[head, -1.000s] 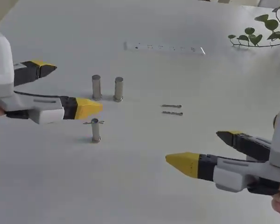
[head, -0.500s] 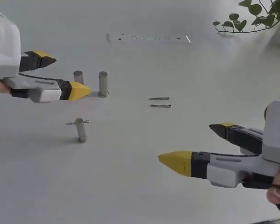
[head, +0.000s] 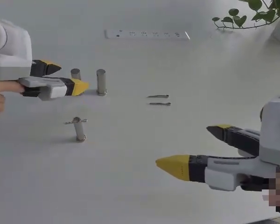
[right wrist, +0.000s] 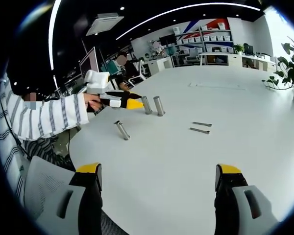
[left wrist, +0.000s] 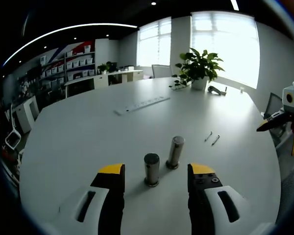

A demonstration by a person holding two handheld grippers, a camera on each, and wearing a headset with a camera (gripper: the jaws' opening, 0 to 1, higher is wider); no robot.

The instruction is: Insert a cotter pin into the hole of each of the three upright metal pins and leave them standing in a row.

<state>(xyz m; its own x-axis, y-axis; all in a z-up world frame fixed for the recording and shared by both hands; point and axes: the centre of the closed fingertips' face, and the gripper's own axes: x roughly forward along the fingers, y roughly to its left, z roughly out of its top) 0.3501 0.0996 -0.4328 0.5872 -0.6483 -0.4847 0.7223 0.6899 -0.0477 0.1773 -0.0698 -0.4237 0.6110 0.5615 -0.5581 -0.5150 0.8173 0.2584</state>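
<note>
One upright pin [head: 78,129] carried its cotter pin [head: 76,121]. Two bare pins [head: 101,82] stood behind it, and two loose cotter pins [head: 158,96] lay on the tabletop [head: 130,186]. The left gripper [head: 73,77] and right gripper [head: 182,145] were wide open and empty.

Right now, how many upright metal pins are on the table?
3. A back pin between the jaws of the left claw, a second pin just right of it, a near pin holding a cotter pin.

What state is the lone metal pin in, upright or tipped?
Upright. The lone metal pin stands on its base on the table, a cotter pin crosswise through its top.
</note>
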